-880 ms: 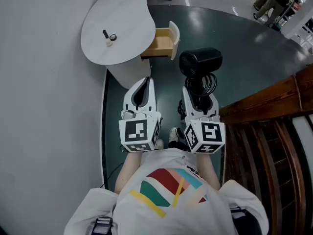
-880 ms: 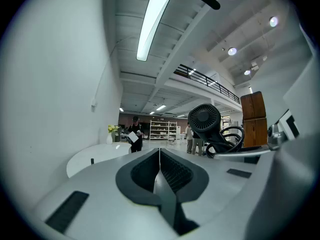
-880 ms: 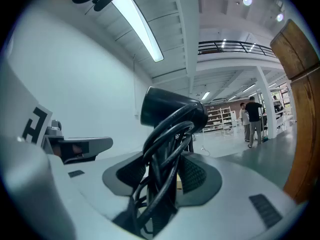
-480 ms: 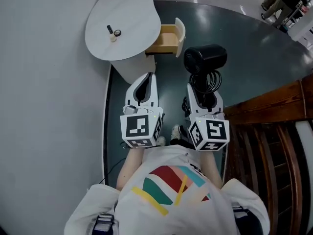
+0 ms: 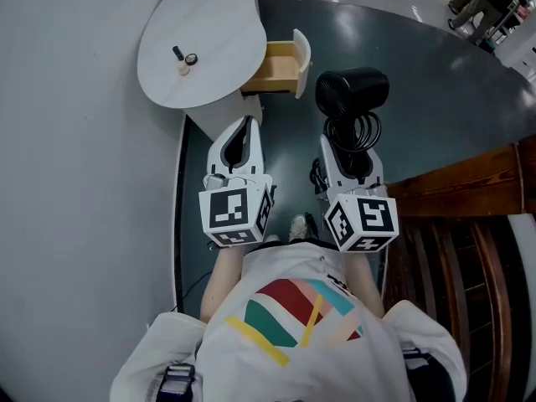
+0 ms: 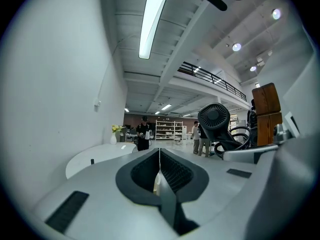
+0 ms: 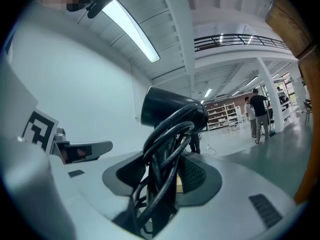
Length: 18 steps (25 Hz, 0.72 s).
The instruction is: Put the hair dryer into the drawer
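Carrying the hair dryer [image 5: 352, 90] in the air, just right of the drawer [image 5: 300, 55] and not yet inside it. Gripping it by handle and coiled cord with the right gripper [image 5: 347, 141], jaws pressing on both. Holding the left gripper [image 5: 240, 136] alongside, jaws pressed together on nothing. Facing a drawer already pulled open under the round table [image 5: 218, 32]. Judging the pickup done; leaving the lowering in and the release.

Bare floor [image 5: 419, 90] lay open ahead of the fingers [image 5: 329, 159] of the right gripper [image 5: 348, 143]. The open drawer [image 5: 279, 67] and table [image 5: 209, 32] stood ahead-left.
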Each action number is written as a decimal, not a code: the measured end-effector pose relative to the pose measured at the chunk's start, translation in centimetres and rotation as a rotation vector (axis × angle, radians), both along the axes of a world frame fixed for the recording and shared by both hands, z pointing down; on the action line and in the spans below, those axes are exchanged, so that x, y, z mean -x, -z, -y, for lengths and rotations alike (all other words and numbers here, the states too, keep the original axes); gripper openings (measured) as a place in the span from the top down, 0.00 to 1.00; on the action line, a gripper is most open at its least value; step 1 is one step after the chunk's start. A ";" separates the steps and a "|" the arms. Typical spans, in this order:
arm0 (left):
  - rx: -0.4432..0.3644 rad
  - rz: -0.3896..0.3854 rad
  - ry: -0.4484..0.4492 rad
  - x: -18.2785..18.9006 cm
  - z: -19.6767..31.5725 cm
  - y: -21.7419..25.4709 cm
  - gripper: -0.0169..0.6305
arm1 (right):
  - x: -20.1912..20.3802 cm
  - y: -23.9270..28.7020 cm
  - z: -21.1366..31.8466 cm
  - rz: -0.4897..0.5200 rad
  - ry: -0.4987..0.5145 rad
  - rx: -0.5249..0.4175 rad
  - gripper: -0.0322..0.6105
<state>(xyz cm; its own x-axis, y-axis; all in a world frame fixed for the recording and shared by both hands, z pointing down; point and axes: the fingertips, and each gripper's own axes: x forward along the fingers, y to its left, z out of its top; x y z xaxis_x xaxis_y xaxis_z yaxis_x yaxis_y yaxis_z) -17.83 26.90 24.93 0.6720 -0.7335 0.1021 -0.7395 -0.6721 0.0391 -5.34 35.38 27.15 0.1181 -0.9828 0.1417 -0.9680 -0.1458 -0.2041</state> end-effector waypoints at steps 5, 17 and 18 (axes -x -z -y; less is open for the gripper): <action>-0.023 -0.012 0.054 0.2 1.7 0.3 0.94 | -1.9 -0.4 1.2 -0.009 0.003 -0.003 0.63; -0.042 -0.020 0.093 -0.9 3.9 0.5 0.94 | -3.8 -0.1 3.6 -0.018 0.030 -0.033 0.63; -0.043 -0.023 0.088 -1.3 4.3 0.5 0.94 | -4.0 -0.1 3.9 -0.024 0.030 -0.035 0.63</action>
<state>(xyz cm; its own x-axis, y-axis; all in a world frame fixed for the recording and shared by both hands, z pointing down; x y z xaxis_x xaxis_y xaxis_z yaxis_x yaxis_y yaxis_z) -16.51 22.64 24.46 0.6064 -0.7933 0.0540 -0.7951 -0.6058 0.0294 -1.36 31.48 27.25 0.0915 -0.9902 0.1051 -0.9765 -0.1099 -0.1852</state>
